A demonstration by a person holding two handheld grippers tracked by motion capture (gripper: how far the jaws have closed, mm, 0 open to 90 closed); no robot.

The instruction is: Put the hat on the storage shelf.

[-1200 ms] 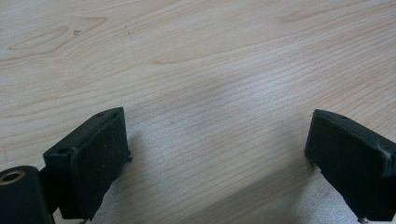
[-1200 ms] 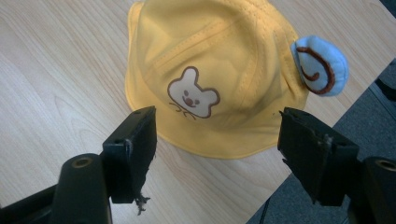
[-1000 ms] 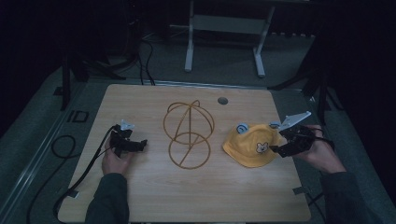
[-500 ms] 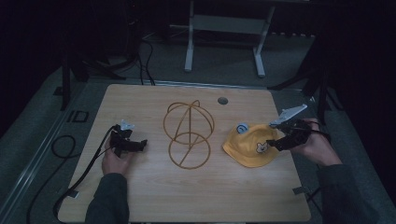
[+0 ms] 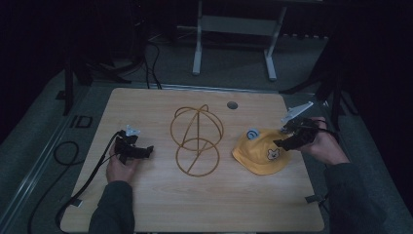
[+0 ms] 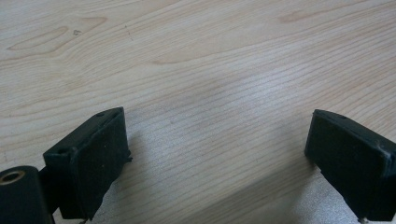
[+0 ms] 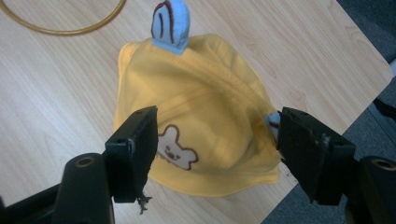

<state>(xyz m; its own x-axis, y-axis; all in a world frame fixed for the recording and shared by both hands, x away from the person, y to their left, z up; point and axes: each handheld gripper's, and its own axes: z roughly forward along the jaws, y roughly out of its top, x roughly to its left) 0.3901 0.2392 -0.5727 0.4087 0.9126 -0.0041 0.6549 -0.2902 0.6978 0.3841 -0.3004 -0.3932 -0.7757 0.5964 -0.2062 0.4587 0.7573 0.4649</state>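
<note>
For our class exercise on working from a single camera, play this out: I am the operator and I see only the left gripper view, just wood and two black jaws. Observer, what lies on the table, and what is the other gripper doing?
Observer: A yellow hat lies on the table's right side, beyond your view.
Operator: Is the right gripper holding it?
Observer: No. The right gripper is open, its jaws either side of the hat, not closed on it.
Operator: Anything between my gripper and the hat?
Observer: Yes, a gold wire stand stands mid-table, between the left gripper and the hat.
Operator: Any detail on the hat?
Observer: A bear face on its front and a blue ear on top.
</note>
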